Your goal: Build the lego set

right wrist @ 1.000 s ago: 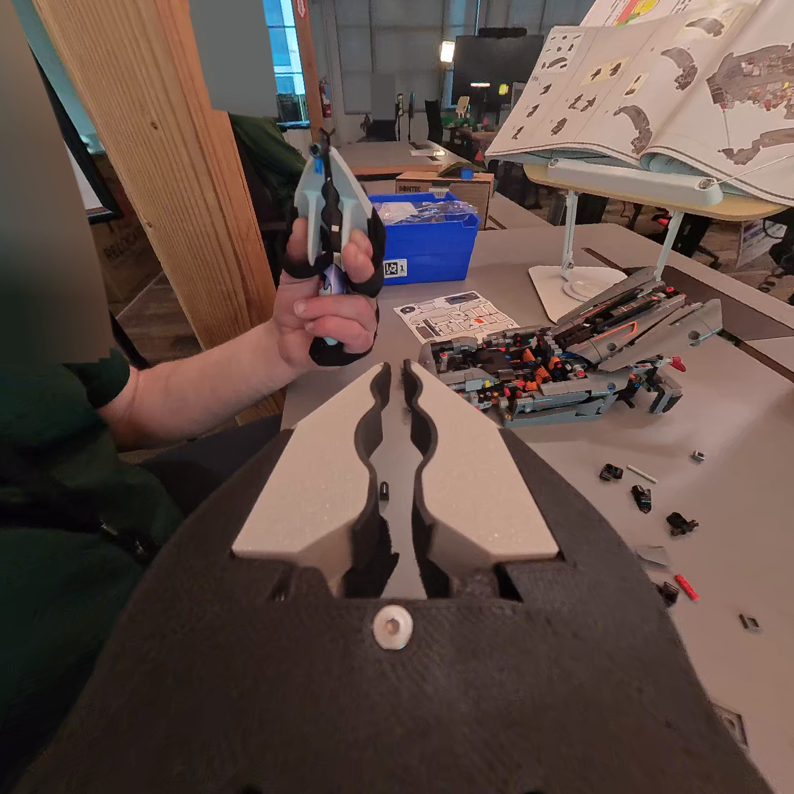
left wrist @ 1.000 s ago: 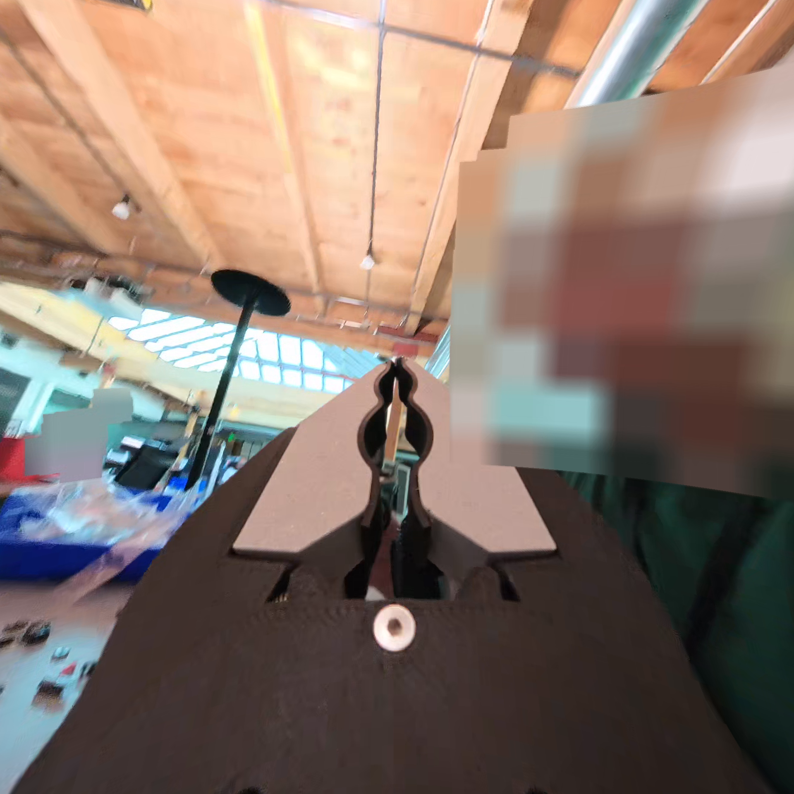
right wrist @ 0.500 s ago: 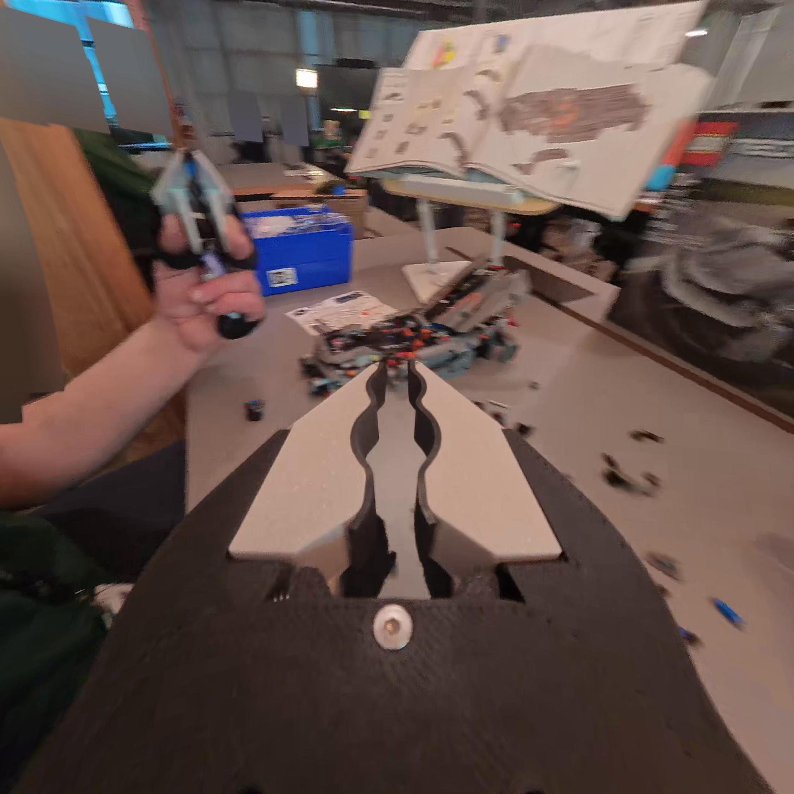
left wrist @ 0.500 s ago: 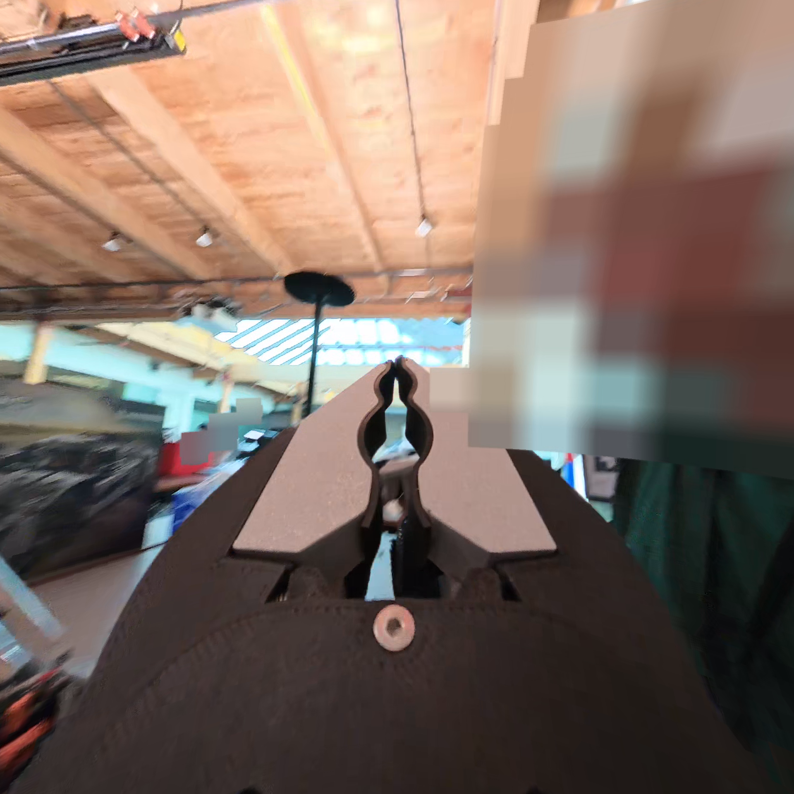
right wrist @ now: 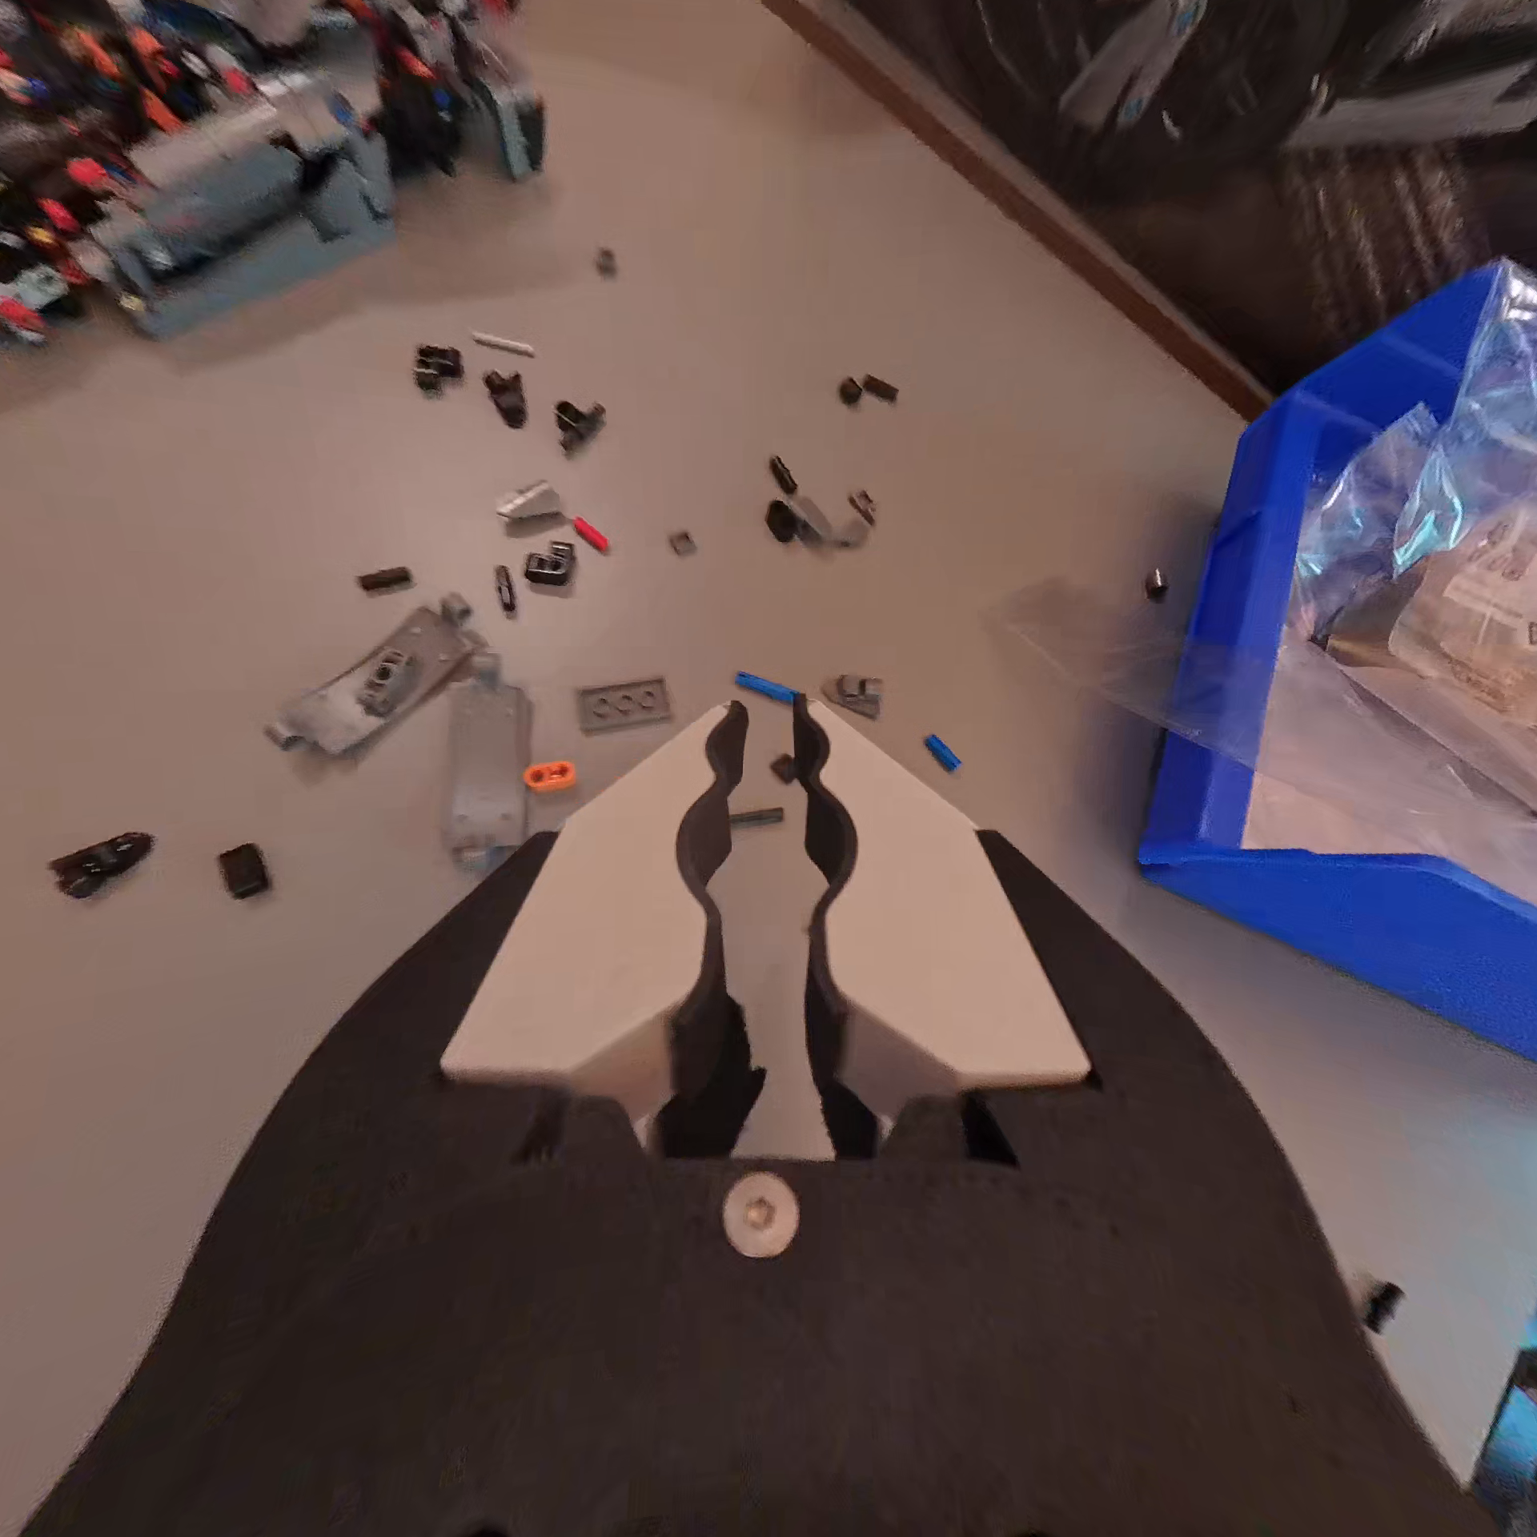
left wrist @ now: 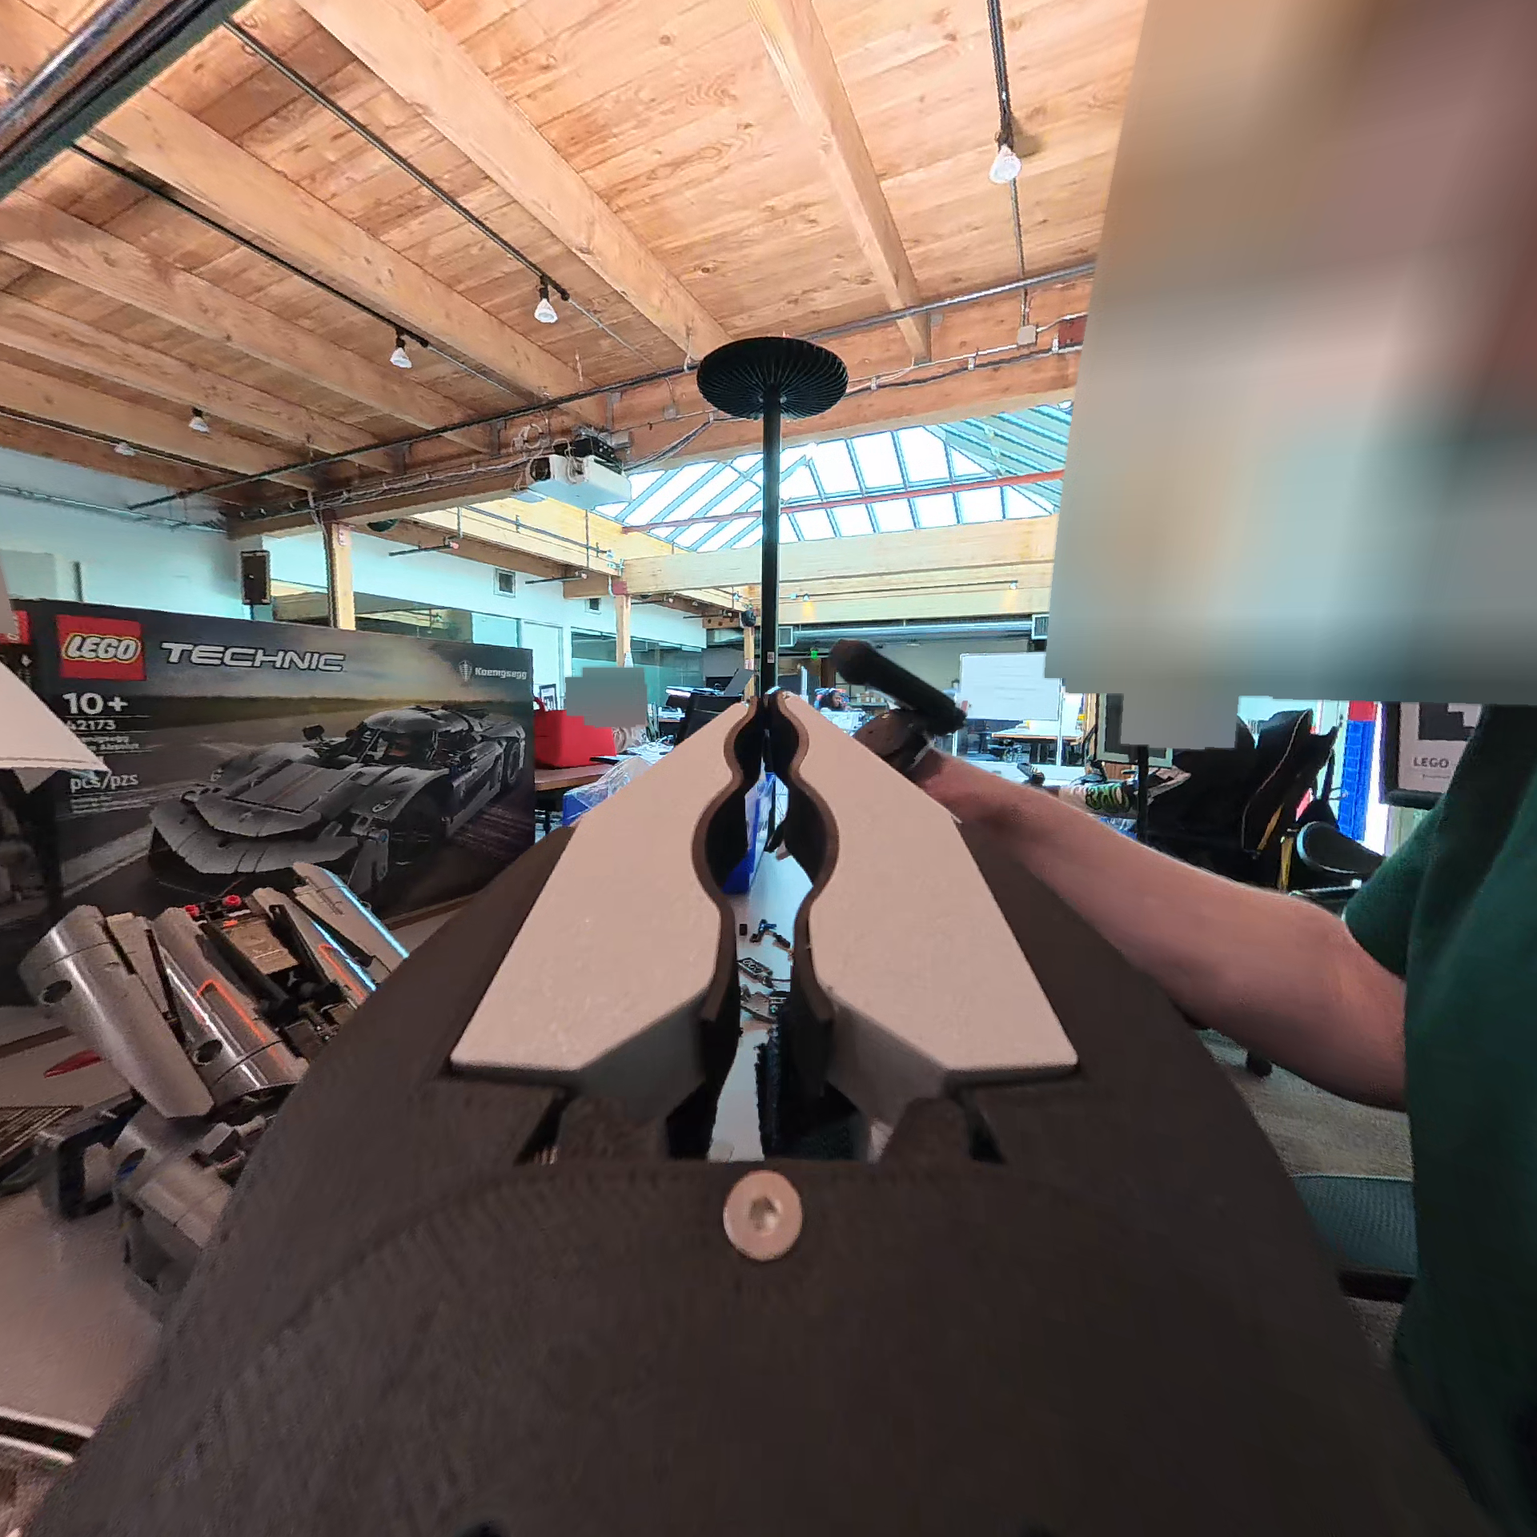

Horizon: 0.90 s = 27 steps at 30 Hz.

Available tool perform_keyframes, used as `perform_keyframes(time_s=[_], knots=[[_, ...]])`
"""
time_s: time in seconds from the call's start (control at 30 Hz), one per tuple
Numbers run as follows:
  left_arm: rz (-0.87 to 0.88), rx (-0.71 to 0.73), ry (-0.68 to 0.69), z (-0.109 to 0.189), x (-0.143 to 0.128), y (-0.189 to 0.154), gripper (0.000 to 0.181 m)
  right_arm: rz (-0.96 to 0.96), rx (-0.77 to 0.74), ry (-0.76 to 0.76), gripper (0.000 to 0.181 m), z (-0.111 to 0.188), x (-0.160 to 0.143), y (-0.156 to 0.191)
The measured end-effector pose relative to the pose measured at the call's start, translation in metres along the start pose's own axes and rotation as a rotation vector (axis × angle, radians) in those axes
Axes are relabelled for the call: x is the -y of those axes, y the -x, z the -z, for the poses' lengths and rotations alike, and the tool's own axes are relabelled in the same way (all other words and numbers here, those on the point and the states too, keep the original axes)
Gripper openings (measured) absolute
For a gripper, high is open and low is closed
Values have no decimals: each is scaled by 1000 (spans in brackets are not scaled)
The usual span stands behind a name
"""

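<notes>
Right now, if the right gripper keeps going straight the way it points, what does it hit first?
Probably the small dark piece lying on the table between the fingertips of the open right gripper, with the blue pin just beyond. Depth is hard to judge from this view.

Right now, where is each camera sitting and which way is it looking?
Left wrist view: sits on the left gripper, whose tips meet, aimed level across the room at the wooden-beam ceiling, the dark cardboard set box and the grey, partly built lego model; the person's bare forearm shows.
Right wrist view: sits on the right gripper, its tips apart, aimed down at the grey table, scattered small lego pieces and the blue plastic bin; only gripper shows.
Shared: the model, the table and loose pieces.
</notes>
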<state>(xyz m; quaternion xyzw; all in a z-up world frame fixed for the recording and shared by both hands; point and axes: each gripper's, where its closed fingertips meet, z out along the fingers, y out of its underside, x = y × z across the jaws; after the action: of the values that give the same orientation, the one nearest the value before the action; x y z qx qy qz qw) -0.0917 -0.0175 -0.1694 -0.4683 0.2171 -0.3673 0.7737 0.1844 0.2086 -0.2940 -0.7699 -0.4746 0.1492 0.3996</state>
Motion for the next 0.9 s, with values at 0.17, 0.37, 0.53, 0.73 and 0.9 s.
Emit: perform_keyframes(time_s=[0.17,0.37,0.53,0.73,0.9], knots=[[15,0,-13,2,2,0,0,-56,-56,94,8,-10,-10,-37],[42,-9,-35,3,6,1,0,-93,9,295,9,-27,-56,-44],[45,-14,-44,4,8,0,0,-146,69,356,10,-39,-75,-34],[52,-20,-52,4,9,0,0,-193,75,346,14,-44,-75,-29],[52,-23,-55,4,9,-1,0,-221,51,340,9,-47,-74,-31]])
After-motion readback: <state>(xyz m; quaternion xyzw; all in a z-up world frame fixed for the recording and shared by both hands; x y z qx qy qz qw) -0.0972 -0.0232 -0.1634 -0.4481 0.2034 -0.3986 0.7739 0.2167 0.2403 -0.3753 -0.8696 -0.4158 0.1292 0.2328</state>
